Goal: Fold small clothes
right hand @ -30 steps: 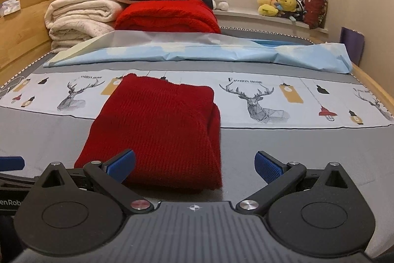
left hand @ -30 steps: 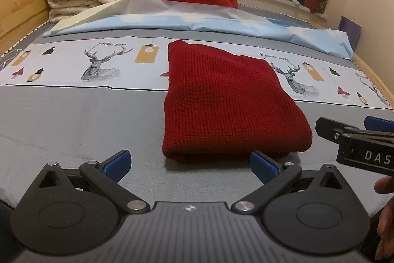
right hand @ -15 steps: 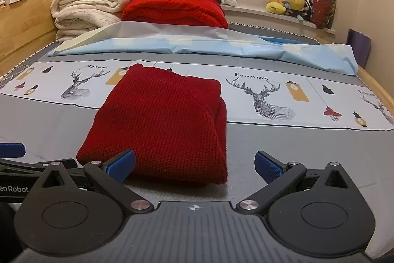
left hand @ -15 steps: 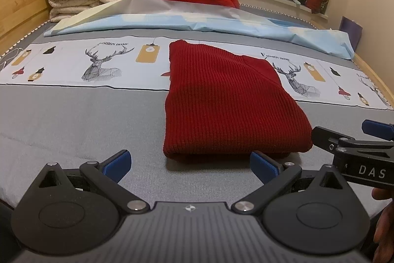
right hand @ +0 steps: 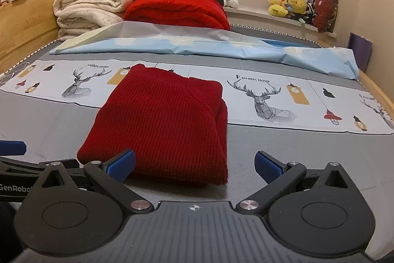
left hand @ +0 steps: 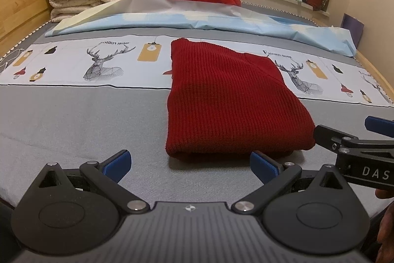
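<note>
folded sweater lies flat mid-bed, far end on the printed sheet band, near end on the plain sheet. left gripper sits just before its near edge, right gripper beside it, to the right. behind the sweater: crumpled sheet, then stacked blankets at the headboard. plush toys on the windowsill, back right.
</note>
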Tool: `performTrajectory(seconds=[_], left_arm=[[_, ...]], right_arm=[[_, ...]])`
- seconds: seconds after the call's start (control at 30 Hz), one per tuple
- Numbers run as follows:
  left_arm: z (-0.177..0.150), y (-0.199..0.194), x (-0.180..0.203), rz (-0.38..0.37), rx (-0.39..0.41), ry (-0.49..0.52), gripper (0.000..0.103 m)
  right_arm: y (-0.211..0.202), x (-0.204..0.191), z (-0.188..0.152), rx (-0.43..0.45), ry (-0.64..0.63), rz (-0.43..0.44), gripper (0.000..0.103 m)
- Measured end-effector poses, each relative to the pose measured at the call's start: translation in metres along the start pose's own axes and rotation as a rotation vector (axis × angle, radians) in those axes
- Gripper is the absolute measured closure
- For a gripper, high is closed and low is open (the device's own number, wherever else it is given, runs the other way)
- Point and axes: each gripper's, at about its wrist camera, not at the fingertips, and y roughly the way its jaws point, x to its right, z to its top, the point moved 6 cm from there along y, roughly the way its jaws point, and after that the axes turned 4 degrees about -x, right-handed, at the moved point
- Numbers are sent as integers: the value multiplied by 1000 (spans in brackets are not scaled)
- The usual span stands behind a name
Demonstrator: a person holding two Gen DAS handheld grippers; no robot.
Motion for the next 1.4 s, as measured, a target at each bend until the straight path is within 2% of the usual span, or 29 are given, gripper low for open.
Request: performTrajectory(seconds=[1.4], left_arm=[[-4, 6, -1, -15, -11, 4, 0]], right_arm=[[1, -3, -3, -7, -6, -2, 1]])
